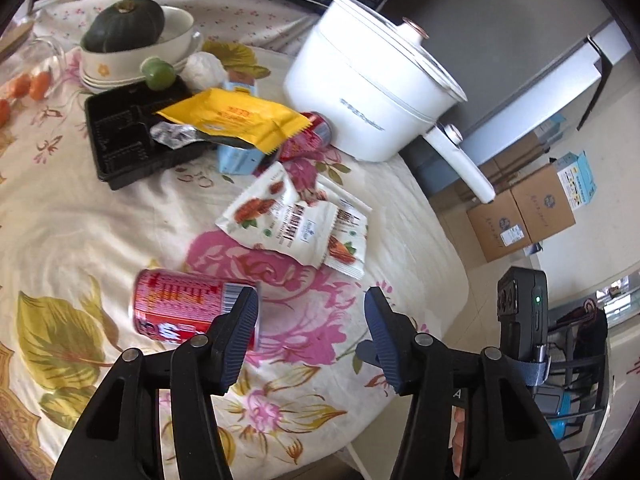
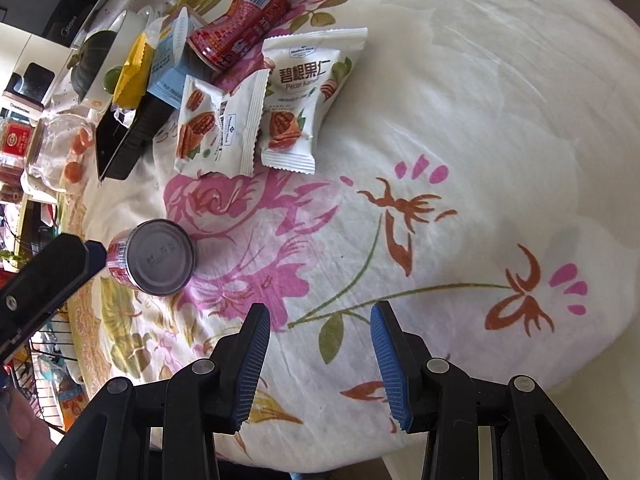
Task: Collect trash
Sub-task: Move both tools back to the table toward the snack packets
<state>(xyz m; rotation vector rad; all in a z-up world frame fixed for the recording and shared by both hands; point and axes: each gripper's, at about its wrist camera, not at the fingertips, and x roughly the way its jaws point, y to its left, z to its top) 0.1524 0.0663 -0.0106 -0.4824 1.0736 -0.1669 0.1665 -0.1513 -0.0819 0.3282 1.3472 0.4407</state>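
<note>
A red drink can [image 1: 188, 304] lies on its side on the floral tablecloth, just left of my left gripper [image 1: 312, 308], whose left finger overlaps the can's end. The left jaws stand open with only cloth between them. In the right wrist view the same can [image 2: 160, 256] shows its grey end, with a left-gripper finger [image 2: 60, 272] beside it. My right gripper [image 2: 320, 320] is open over bare cloth, short of the can. Beyond lie two white nut packets [image 2: 256, 108], a dented second red can [image 2: 244, 20], a blue carton [image 2: 172, 64] and a yellow wrapper [image 1: 236, 120].
A black plastic tray [image 1: 116, 136] holds crumpled foil. A white electric pot [image 1: 372, 92] stands at the back right, a bowl with a green squash [image 1: 120, 28] at the back left. The table edge curves down the right, with cardboard boxes [image 1: 520, 216] on the floor below.
</note>
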